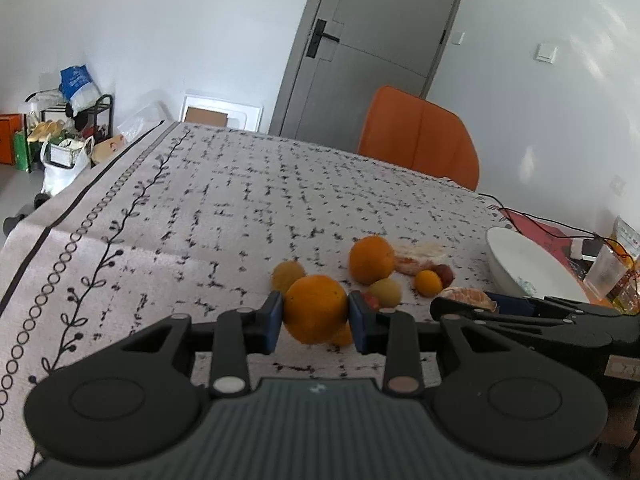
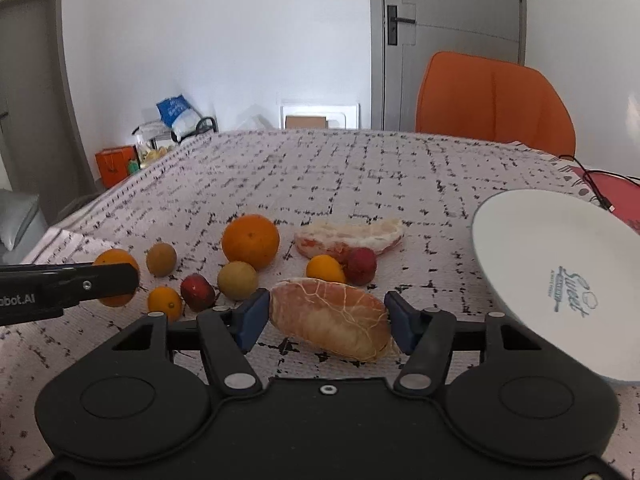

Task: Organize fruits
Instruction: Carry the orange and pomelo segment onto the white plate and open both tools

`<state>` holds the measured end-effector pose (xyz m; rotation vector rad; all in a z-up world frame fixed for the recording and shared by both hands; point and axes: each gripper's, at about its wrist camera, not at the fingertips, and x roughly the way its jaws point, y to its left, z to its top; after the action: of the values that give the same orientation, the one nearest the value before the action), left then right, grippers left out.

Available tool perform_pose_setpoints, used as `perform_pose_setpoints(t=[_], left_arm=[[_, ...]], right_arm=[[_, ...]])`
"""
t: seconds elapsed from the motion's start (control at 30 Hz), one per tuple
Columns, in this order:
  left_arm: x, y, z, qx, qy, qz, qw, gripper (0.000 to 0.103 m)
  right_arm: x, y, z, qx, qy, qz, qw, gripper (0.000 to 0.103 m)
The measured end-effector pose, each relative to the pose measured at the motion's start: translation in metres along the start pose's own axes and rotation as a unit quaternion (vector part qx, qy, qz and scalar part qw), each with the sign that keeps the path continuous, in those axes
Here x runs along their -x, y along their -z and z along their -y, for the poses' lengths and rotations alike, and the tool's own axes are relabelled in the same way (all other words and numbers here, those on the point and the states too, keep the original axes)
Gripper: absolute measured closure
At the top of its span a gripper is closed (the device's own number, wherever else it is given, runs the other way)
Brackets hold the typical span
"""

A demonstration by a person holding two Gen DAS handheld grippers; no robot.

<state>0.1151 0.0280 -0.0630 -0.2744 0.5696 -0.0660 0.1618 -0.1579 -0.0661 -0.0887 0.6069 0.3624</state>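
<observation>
Early stage. My left gripper (image 1: 316, 316) clamps an orange (image 1: 315, 308), frame center; my right gripper (image 2: 326, 320) pinches a peeled pomelo segment (image 2: 332, 320). White plate (image 2: 560, 280) at right edge, apparently empty. Remaining fruits (image 2: 240, 256) lie loose mid-frame on the tablecloth (image 2: 360, 168).

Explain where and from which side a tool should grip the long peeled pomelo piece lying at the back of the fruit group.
Grip the long peeled pomelo piece across its narrow middle, coming from above with one finger in front and one behind. It lies flat and long from left to right, so its ends are too far apart. A red fruit and a small orange crowd its front edge.
</observation>
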Motion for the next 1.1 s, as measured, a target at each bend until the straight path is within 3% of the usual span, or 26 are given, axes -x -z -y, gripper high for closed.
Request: perform_pose_setpoints(t=[0.4, 1.1], left_arm=[[0.0, -0.018, 0.04, -0.039, 0.035, 0.02, 0.9984, 0.07], [-0.03, -0.022, 0.125, -0.097, 0.084, 0.017, 0.9916, 0.07]], right_arm=[[0.038, -0.015, 0.022, -0.018, 0.018, 0.056, 0.998, 0.043], [0.062, 0.003, 0.101, -0.075, 0.086, 0.079, 0.99, 0.043]])
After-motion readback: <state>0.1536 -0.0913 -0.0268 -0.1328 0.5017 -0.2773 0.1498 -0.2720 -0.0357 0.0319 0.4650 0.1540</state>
